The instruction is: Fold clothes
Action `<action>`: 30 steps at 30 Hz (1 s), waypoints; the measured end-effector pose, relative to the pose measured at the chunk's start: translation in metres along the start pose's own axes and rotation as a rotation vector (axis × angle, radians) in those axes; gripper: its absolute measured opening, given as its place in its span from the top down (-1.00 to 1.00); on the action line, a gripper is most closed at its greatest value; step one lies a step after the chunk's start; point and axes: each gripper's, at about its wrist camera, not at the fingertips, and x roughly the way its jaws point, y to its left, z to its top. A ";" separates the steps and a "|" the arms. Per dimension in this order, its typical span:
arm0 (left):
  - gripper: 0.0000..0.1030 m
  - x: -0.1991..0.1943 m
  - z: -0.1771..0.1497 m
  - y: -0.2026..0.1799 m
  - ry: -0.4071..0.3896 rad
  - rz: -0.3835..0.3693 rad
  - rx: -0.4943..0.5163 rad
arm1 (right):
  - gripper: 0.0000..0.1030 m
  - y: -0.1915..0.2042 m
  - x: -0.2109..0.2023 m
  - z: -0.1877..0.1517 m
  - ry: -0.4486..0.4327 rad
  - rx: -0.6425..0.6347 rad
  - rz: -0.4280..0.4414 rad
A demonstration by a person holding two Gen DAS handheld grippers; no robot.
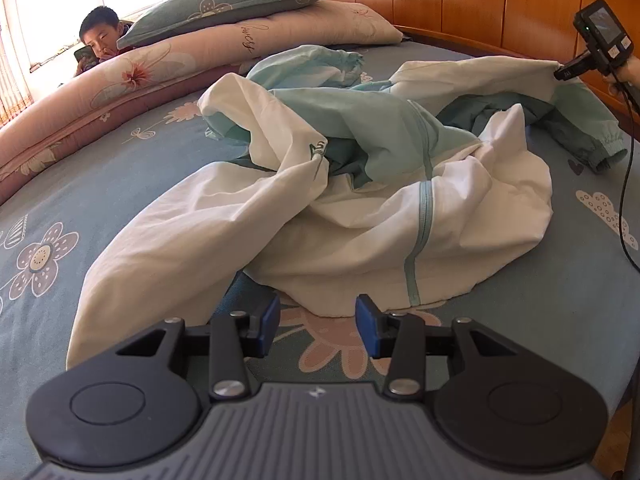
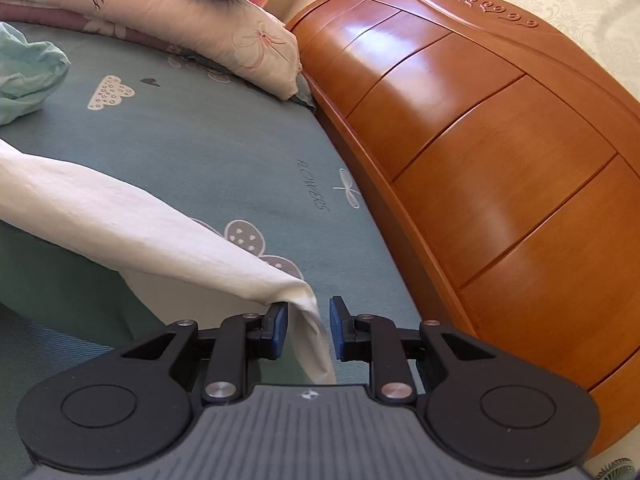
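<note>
A crumpled white and pale-teal jacket (image 1: 360, 208) lies in a heap in the middle of the bed. In the left wrist view my left gripper (image 1: 318, 312) is open just short of the jacket's near white hem, with nothing between its blue pads (image 1: 270, 320). My right gripper (image 1: 566, 71) is at the far right, at a stretched white corner of the jacket. In the right wrist view that white corner (image 2: 140, 224) hangs between the jaws of the right gripper (image 2: 308, 320). It rests against the left pad (image 2: 280, 328), and a gap shows to the right pad.
The blue-green flowered bedsheet (image 1: 120, 184) covers the bed. A rolled quilt (image 1: 132, 76) and a pillow (image 1: 228, 8) lie along the far side. The wooden headboard (image 2: 480, 140) stands close on the right. A person (image 1: 100, 36) lies at the far left. A cable (image 1: 626, 184) hangs by the right edge.
</note>
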 end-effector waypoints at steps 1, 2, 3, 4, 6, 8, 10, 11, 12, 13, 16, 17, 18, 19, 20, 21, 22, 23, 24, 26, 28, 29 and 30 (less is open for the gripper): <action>0.16 0.002 -0.001 0.000 0.007 0.001 0.000 | 0.31 0.000 -0.003 -0.002 -0.006 -0.003 0.025; 0.16 0.005 -0.001 0.000 0.012 -0.001 -0.002 | 0.13 -0.001 -0.006 -0.003 -0.012 -0.005 0.050; 0.16 0.006 -0.001 0.000 0.015 -0.002 -0.004 | 0.06 -0.001 -0.010 -0.005 -0.020 -0.007 0.077; 0.16 0.008 -0.001 0.000 0.018 -0.003 -0.007 | 0.05 -0.003 -0.012 -0.005 -0.030 -0.002 0.112; 0.15 0.011 0.000 -0.001 0.024 -0.004 -0.011 | 0.02 -0.009 -0.012 -0.006 -0.056 0.010 0.180; 0.15 0.015 0.002 -0.002 0.026 -0.009 -0.011 | -0.09 -0.011 -0.012 -0.007 -0.105 -0.002 0.221; 0.15 0.018 0.005 -0.005 0.026 -0.010 -0.009 | -0.19 -0.009 -0.007 -0.004 -0.134 -0.029 0.272; 0.13 0.020 0.007 -0.006 0.025 -0.011 -0.008 | -0.19 -0.007 -0.003 -0.001 -0.146 -0.046 0.288; 0.11 0.021 0.009 -0.007 0.025 -0.011 -0.009 | -0.19 -0.004 0.003 0.002 -0.150 -0.068 0.285; 0.10 0.024 0.011 -0.008 0.025 -0.013 -0.008 | -0.19 0.000 0.010 0.006 -0.145 -0.077 0.268; 0.07 0.033 0.017 -0.009 0.032 -0.009 -0.009 | -0.19 0.010 0.040 0.022 -0.117 -0.064 0.250; 0.07 0.036 0.019 -0.009 0.036 -0.005 -0.013 | -0.19 0.012 0.051 0.027 -0.106 -0.052 0.245; 0.07 0.040 0.020 -0.009 0.040 -0.001 -0.018 | -0.19 0.015 0.065 0.032 -0.090 -0.037 0.245; 0.07 0.043 0.022 -0.008 0.043 0.003 -0.023 | -0.19 0.018 0.078 0.036 -0.068 -0.020 0.247; 0.07 0.047 0.023 -0.006 0.045 0.006 -0.028 | -0.19 0.021 0.090 0.039 -0.047 -0.005 0.241; 0.07 0.050 0.025 -0.005 0.046 0.009 -0.034 | -0.19 0.024 0.103 0.042 -0.027 0.010 0.232; 0.07 0.053 0.027 -0.003 0.045 0.017 -0.042 | -0.19 0.027 0.114 0.043 -0.009 0.021 0.215; 0.07 0.056 0.029 -0.001 0.045 0.024 -0.055 | -0.19 0.030 0.125 0.045 0.008 0.035 0.196; 0.07 0.058 0.031 0.002 0.043 0.028 -0.070 | -0.19 0.033 0.135 0.047 0.022 0.053 0.177; 0.07 0.062 0.034 0.008 0.037 0.040 -0.101 | -0.21 0.033 0.154 0.051 0.054 0.105 0.186; 0.07 0.066 0.037 0.015 0.032 0.056 -0.141 | -0.24 0.036 0.169 0.053 0.086 0.117 0.184; 0.07 0.068 0.038 0.019 0.031 0.063 -0.166 | -0.24 0.039 0.173 0.053 0.092 0.104 0.178; 0.07 0.070 0.039 0.023 0.034 0.057 -0.193 | -0.24 0.041 0.175 0.053 0.095 0.094 0.174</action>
